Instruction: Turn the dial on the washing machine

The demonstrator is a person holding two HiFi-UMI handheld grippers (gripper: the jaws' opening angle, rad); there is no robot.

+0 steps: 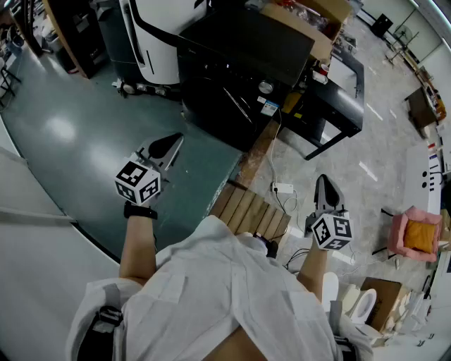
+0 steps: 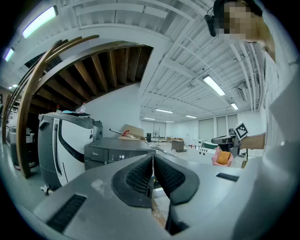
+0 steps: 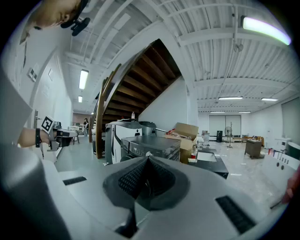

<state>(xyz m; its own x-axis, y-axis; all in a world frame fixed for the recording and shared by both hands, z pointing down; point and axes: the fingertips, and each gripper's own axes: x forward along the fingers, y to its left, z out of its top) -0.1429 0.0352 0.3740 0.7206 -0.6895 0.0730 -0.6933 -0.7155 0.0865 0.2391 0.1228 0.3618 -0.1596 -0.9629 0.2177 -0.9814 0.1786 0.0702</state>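
The black washing machine (image 1: 239, 56) stands ahead of me on the floor, its small round silver dial (image 1: 266, 87) on the front panel's right end. My left gripper (image 1: 171, 143) is held out at the left, well short of the machine, jaws shut with nothing in them. My right gripper (image 1: 324, 185) is lower at the right, also shut and empty. In the left gripper view the machine (image 2: 117, 151) lies beyond the shut jaws (image 2: 153, 158). In the right gripper view the dial (image 3: 147, 153) shows as a pale dot just above the shut jaw tips (image 3: 148, 160), still far off.
A white and black appliance (image 1: 158, 35) stands left of the washing machine. Cardboard boxes (image 1: 303, 17) sit behind it, a low black table (image 1: 342, 88) to its right. A wooden pallet (image 1: 250, 211) and a white power strip (image 1: 283, 188) lie near my feet. A pink seat (image 1: 416, 236) is far right.
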